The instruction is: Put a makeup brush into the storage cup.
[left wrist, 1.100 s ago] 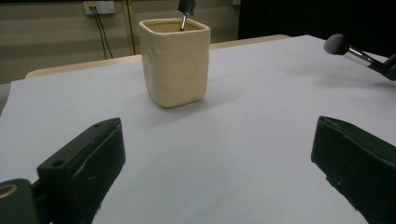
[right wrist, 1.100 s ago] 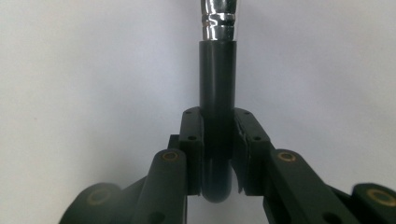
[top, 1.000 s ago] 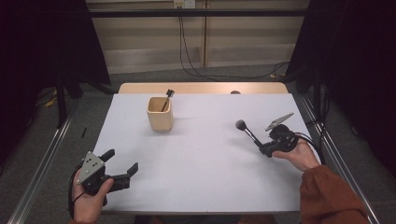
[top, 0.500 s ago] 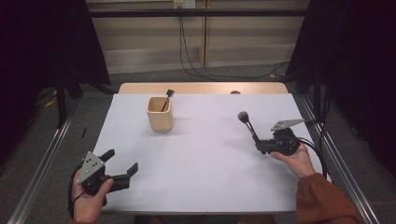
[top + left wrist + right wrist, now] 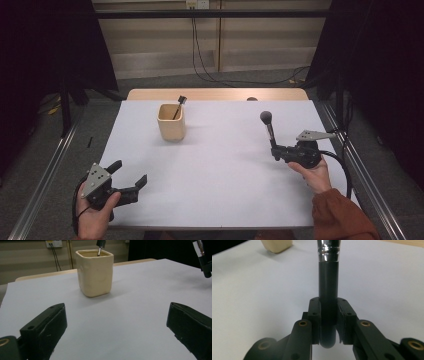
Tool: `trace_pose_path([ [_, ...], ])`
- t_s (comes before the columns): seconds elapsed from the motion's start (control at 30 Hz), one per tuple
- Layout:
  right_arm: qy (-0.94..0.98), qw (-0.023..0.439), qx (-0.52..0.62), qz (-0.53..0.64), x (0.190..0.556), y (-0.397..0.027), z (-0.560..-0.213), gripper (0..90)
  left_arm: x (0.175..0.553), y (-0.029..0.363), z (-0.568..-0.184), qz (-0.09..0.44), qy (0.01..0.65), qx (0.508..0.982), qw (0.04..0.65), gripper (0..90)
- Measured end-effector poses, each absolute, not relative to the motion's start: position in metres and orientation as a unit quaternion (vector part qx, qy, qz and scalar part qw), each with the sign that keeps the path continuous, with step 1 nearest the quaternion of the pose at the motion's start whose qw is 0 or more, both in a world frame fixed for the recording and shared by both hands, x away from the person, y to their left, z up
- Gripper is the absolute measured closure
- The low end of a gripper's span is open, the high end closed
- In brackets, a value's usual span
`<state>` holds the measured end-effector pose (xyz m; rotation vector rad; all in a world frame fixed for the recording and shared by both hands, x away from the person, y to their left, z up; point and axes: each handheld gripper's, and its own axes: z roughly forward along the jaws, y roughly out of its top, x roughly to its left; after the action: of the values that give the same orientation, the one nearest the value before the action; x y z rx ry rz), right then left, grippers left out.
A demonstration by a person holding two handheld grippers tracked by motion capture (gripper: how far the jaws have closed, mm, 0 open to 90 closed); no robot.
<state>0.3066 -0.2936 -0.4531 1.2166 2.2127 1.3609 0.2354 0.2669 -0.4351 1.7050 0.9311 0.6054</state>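
Only the cup [image 5: 171, 128] stands on the white table [image 5: 215, 190]; bare surface lies all around it.

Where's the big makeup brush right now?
In the high view the makeup brush is at the table's right side, its handle clamped in the right tongs, head pointing away, well right of the beige cup.

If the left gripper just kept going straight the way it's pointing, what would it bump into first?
Probably the cream square cup, which holds a small brush. In the left gripper view it stands ahead between the open jaws of the left gripper, slightly off centre, with bare white table in between, so it might narrowly pass.
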Motion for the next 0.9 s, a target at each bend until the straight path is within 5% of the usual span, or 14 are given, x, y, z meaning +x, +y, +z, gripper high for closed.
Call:
trace_pose_path([
  [0.9, 0.755, 0.132, 0.348, 0.539, 0.288, -0.257, -0.438, 75.7, 0.239, 0.266, -0.434, 0.257, 0.391, 0.710, 0.527, 3.0],
])
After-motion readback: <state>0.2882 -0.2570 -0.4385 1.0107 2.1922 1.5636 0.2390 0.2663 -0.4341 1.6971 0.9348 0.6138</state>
